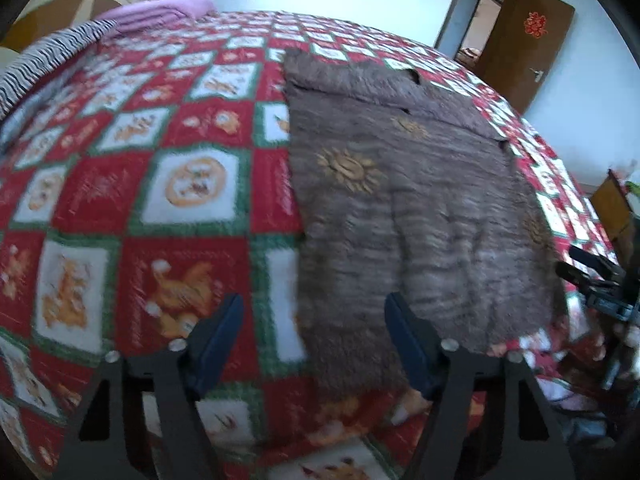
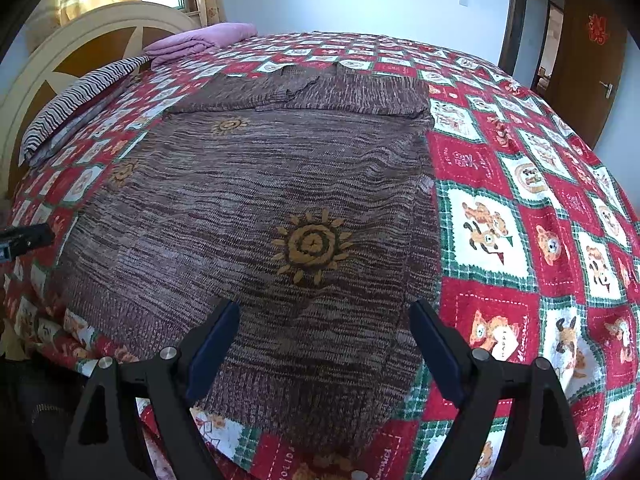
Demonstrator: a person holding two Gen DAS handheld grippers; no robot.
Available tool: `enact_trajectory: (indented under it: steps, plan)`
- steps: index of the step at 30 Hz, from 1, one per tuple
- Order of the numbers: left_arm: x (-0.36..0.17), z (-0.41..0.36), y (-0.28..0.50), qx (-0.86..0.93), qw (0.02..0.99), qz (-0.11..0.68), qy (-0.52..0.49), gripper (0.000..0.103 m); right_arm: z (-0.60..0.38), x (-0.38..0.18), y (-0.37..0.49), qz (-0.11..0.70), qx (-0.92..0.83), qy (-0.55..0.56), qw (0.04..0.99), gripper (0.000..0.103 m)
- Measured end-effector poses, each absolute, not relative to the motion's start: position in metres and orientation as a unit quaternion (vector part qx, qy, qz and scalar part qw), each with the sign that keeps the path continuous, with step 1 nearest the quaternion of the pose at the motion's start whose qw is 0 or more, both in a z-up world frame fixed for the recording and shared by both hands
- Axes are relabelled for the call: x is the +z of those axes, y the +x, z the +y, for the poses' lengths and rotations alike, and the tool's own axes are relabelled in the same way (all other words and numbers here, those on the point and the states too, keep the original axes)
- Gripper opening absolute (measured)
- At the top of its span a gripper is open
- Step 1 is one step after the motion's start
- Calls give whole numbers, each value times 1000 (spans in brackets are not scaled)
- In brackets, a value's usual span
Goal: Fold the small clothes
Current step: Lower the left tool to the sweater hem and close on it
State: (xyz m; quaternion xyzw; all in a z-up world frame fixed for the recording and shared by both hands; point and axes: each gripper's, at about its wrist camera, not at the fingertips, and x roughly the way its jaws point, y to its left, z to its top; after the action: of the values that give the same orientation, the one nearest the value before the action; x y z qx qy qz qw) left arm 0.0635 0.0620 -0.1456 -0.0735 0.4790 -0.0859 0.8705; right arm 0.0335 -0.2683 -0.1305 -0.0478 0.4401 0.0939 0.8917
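A brown knitted sweater with orange sun patterns lies flat on the bed, its sleeves folded across the far end. It also shows in the left wrist view, blurred. My left gripper is open and empty, above the sweater's near left edge. My right gripper is open and empty, above the sweater's near right hem. The right gripper also shows at the right edge of the left wrist view; the left gripper shows at the left edge of the right wrist view.
The bed has a red, green and white checked blanket. A striped pillow and a folded pink cloth lie by the headboard. A brown door stands open at the far right.
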Motion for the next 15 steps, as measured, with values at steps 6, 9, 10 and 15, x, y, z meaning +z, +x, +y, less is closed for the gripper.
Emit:
enact_trajectory:
  steps: [6, 9, 10, 15]
  plan:
    - [-165, 51, 66, -113, 848, 511, -86, 51, -268, -134, 30, 440, 94, -53, 891, 87]
    - [-169, 53, 65, -106, 845, 516, -92, 46, -269, -134, 30, 439, 92, -54, 892, 87]
    - [-168, 54, 65, -107, 845, 515, -93, 46, -270, -135, 30, 439, 91, -53, 892, 87]
    - [-167, 51, 62, -93, 849, 515, -74, 47, -271, -138, 30, 442, 90, -51, 891, 87]
